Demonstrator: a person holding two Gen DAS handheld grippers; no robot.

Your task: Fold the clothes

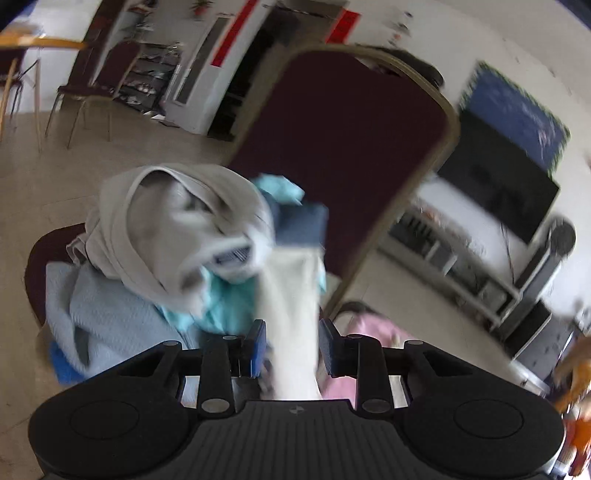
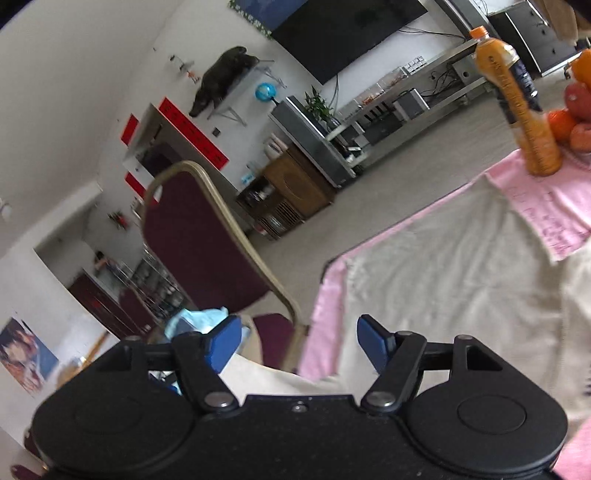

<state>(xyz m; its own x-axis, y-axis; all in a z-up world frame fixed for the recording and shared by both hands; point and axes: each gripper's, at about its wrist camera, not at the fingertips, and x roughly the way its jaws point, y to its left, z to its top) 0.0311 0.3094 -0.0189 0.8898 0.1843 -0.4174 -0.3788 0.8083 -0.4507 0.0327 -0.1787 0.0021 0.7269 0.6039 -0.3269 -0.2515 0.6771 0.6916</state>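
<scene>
Pink tablecloth (image 2: 321,332) bears cream garment (image 2: 443,280) beyond wide right tongs (image 2: 299,345); left tongs (image 1: 291,345) pinch its strip.

A home living room: wall TV (image 2: 347,29) over a media shelf (image 2: 417,96), dining chair (image 2: 207,236), fruit (image 2: 576,118) on the pink-clothed bench (image 2: 546,218).

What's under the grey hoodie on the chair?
Under the grey hoodie lie a light blue knit, a turquoise garment and something dark blue, piled on the chair. Anything deeper is covered.
</scene>
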